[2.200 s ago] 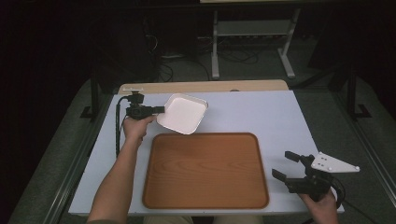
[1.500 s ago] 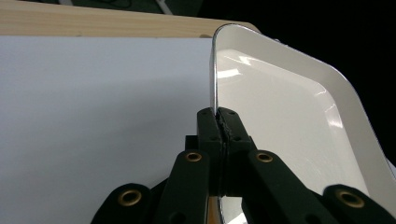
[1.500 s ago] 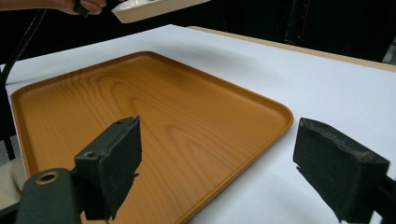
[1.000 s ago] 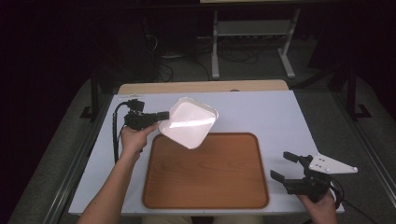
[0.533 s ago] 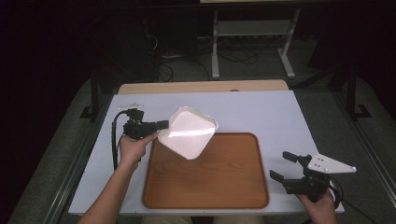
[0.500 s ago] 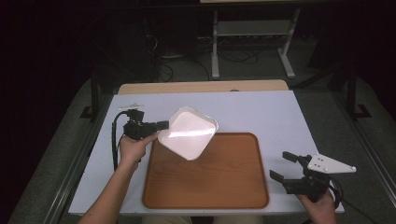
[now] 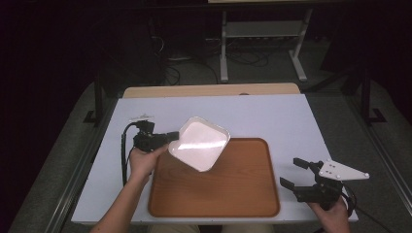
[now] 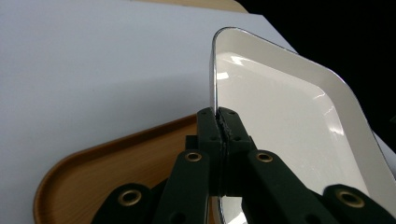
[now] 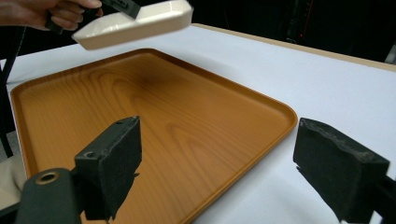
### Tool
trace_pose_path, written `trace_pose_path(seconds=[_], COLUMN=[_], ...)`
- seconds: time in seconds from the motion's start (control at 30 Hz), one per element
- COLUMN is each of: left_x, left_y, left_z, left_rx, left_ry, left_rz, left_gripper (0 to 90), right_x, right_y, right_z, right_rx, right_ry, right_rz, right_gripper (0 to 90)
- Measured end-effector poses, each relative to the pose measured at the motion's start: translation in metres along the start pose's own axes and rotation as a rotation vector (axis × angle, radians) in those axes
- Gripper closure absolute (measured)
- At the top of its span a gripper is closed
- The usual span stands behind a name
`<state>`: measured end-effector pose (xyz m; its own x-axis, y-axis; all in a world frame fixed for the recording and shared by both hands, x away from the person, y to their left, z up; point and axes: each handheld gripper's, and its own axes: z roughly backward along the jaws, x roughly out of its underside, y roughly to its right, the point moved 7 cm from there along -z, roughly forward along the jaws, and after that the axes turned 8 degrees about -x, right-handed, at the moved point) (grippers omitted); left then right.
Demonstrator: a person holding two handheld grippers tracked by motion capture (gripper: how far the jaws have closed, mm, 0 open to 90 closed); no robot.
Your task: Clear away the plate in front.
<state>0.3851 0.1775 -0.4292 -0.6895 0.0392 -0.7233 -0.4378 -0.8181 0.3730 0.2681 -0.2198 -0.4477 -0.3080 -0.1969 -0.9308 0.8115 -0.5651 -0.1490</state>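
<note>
Two hand-held grippers work over a white rectangular table (image 7: 272, 116) in a dark room, its pale sheet bearing a brown wooden tray with rounded corners (image 7: 228, 189) near the person's edge. The tray is bare, its grain plain in the right gripper view (image 9: 154, 121).

Above the tray's far left corner hangs a white square dish with a raised rim (image 7: 200, 143), tilted so that its hollow faces up and toward the camera in the high view. It is off the tray's surface, as the right gripper view shows, where the dish (image 9: 140, 21) floats above the wood with a clear gap beneath.

The left gripper (image 7: 171, 137) is clamped on the dish's rim at its left edge (the black jaws meet on the thin white lip in the left gripper view (image 8: 219, 122)), and the person's left hand (image 7: 142, 162) grasps the tool from below, a black cable looping off its back.

The right gripper (image 7: 295, 174) sits at the table's near right corner, just beside the tray's right edge, held in the right hand (image 7: 335, 213). Its jaws stand wide apart with nothing between them, the foam pads (image 9: 116, 154) well separated.
</note>
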Motion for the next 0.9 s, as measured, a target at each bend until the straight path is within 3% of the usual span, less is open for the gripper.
trace_pose_path(seconds=[0.33,0.53,0.7,0.9], left_x=[0.016,0.026,0.035,0.046], left_y=[0.007,0.009,0.007,0.010], left_z=[-0.016,-0.022,-0.027,-0.031], left_rx=[-0.011,-0.047,-0.076,-0.066], left_ry=[-0.046,-0.059,-0.079,-0.096], left_rz=[-0.028,-0.051,-0.053,-0.042], left_gripper=[89.1,89.0,89.1,89.0], right_x=[0.000,0.000,0.000,0.000], right_y=[0.000,0.000,0.000,0.000], right_z=[0.000,0.000,-0.001,-0.001], right_rx=[-0.002,-0.003,-0.004,-0.005], right_ry=[-0.001,-0.001,-0.003,-0.004], right_rz=[0.002,0.004,0.005,0.005], right_gripper=[14.6,14.6,14.6,14.6])
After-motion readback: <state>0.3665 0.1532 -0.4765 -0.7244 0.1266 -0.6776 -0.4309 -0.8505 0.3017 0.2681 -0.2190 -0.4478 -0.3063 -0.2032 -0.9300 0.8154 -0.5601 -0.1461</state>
